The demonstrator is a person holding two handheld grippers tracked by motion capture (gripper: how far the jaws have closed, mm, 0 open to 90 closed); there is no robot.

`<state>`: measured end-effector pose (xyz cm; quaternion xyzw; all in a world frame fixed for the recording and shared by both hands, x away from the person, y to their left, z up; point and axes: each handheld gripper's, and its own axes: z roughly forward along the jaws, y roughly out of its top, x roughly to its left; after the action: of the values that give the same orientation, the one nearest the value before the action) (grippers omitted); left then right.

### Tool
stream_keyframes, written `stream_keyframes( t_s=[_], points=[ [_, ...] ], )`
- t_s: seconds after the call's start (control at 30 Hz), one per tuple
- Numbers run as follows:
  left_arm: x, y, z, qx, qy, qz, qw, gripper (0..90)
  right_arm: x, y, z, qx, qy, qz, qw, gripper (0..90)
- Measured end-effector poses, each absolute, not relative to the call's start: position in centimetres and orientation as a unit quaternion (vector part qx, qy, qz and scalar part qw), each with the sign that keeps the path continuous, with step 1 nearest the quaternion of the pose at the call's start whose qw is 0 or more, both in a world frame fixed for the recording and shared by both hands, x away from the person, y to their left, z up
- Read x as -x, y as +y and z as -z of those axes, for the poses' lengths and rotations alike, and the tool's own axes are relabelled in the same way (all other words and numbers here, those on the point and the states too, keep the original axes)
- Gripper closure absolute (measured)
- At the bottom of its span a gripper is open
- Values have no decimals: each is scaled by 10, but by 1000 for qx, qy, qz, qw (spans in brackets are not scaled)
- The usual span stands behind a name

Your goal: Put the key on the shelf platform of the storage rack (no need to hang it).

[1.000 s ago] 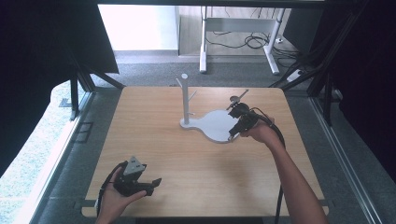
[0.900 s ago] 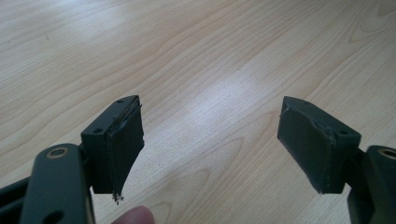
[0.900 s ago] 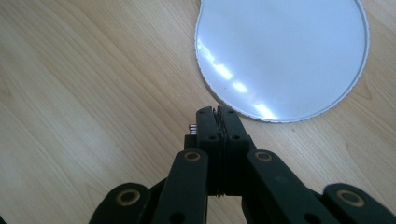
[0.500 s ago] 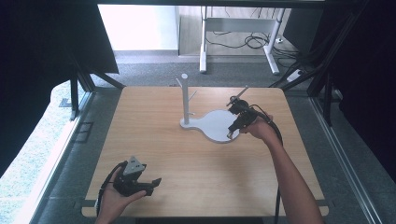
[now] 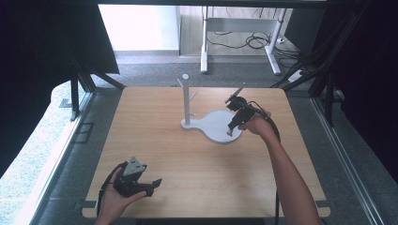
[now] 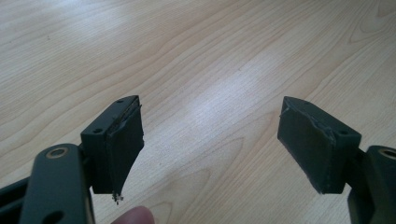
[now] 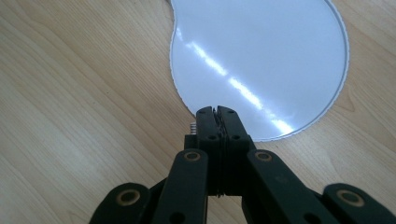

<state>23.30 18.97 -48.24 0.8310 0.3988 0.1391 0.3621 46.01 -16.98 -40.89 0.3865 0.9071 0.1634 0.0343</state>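
Tabletop: light wood grain, seen whole from the high view; both gripper views show close patches of it.

White stand: flat white base, round lobe toward the right side, narrow end toward the middle. An upright white post with short side pegs rises from the narrow end. Post appears in the high view; the right gripper view gives the round lobe with a bright glare streak across it.

Right hand-held gripper: held in the right hand over the right edge of the base, tilted down toward it. In the right gripper view the two jaws are pressed together, with no gap between them, tips over the near rim of the lobe. Whether something thin is pinched between them cannot be told; a small threaded metal bit sticks out at the left of the jaw tips.

Left hand-held gripper: near the front left corner of the tabletop, well apart from the stand, held in the left hand. Grey three-cornered plate on top, seen from the high view. Left gripper view: jaws spread wide, nothing between them, bare wood beyond. A fingertip shows at the bottom edge.

Floor: grey carpet beyond the tabletop, cables and white desk legs farther back, high view.
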Motion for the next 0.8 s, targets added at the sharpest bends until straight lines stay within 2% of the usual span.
stream_keyframes(
  t_s=[0.8],
  points=[
    [-233, 194, 482, -828, 401, -138, 366, 227, -491, -157, 422, -401, 901, -164, 30, 896]
  ],
)
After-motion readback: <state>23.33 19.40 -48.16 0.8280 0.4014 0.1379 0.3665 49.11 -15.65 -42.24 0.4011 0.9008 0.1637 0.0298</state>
